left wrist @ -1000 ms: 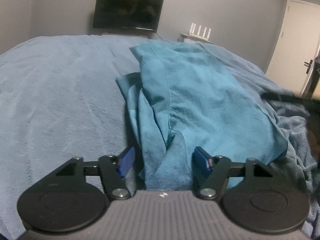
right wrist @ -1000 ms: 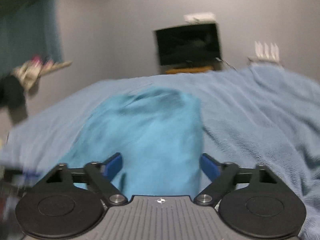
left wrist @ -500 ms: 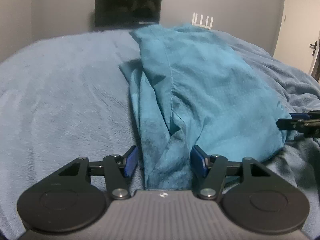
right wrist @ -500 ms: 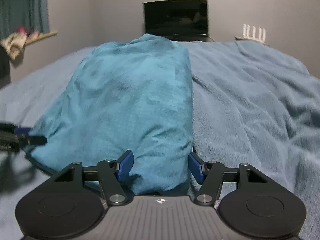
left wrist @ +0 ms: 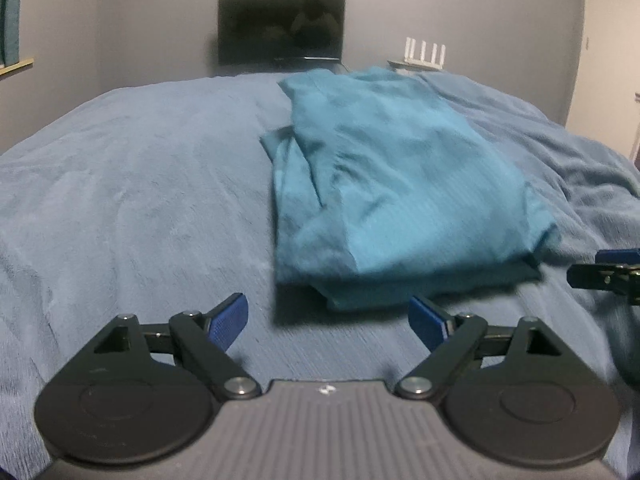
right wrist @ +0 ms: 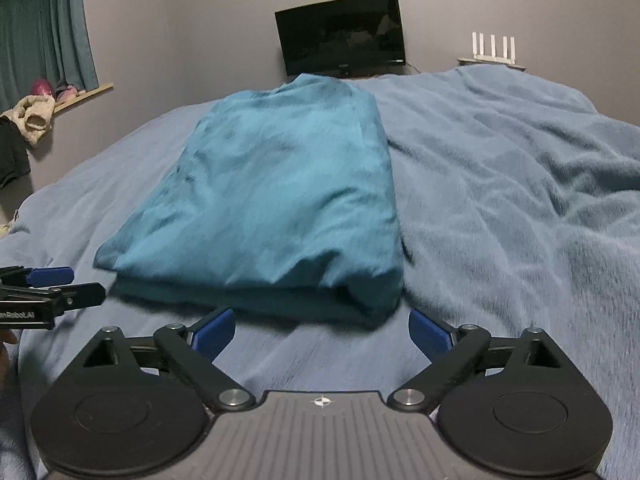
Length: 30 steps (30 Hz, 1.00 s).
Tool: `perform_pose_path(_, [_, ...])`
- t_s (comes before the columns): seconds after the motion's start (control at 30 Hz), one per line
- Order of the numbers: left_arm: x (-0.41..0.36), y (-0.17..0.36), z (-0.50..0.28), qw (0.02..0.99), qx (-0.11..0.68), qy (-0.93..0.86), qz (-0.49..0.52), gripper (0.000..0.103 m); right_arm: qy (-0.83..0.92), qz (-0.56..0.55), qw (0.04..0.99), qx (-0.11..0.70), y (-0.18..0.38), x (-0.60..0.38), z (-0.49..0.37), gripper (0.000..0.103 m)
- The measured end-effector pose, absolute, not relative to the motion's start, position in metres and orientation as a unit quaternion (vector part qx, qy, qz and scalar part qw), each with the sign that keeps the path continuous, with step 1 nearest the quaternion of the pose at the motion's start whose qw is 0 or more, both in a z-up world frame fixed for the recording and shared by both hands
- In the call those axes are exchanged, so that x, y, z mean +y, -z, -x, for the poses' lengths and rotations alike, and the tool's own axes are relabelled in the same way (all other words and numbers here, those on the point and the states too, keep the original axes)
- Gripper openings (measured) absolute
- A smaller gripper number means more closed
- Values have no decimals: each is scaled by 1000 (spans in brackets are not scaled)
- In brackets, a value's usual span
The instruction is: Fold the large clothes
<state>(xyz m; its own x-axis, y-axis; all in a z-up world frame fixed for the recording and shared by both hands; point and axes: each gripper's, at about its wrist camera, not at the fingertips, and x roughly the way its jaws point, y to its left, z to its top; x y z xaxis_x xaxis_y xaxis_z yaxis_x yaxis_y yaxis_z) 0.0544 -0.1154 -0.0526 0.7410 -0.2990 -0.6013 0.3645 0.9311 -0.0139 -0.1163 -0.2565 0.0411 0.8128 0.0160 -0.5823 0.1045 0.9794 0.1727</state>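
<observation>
A teal garment (left wrist: 392, 184) lies folded in a long stack on the blue bed cover (left wrist: 132, 200); the right wrist view shows the same garment (right wrist: 272, 196) with its near folded edge just beyond my fingers. My left gripper (left wrist: 327, 320) hovers short of the garment's near left corner, jaws opening, nothing between them. My right gripper (right wrist: 321, 332) sits just short of the near right corner, jaws opening too, with only bed cover between them. Each gripper shows at the edge of the other's view: the right gripper (left wrist: 608, 270), the left gripper (right wrist: 44, 284).
The bed cover (right wrist: 520, 200) is rumpled to the right of the garment. A dark TV (left wrist: 280, 30) and a white router (left wrist: 424, 50) stand by the far wall. Curtains (right wrist: 44, 28) and a ledge with clothes (right wrist: 28, 116) are at the left; a door (left wrist: 608, 40) at the right.
Both grippers had the garment's near edge between their jaws; now they have let go, opened wide and drawn back from it. The garment has settled flat on the bed.
</observation>
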Motion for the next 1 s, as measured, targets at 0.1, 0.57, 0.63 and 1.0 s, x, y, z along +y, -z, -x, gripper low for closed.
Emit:
perform_pose_path(0.1, [-124, 56, -48, 929, 313, 182, -77, 87, 17, -84, 948, 306, -39, -250, 120, 97])
perform_pose_path(0.57, [-126, 83, -61, 915, 350, 188, -75, 87, 34, -88, 937, 337, -20, -256, 105, 97])
perform_pose_path(0.63, [-125, 91, -66, 911, 361, 185, -70, 89, 40, -84, 933, 348, -15, -255, 101, 97])
perform_pose_path(1.0, [-138, 110, -70, 906, 369, 176, -114, 103, 54, -52, 911, 405, 10, -248, 85, 103])
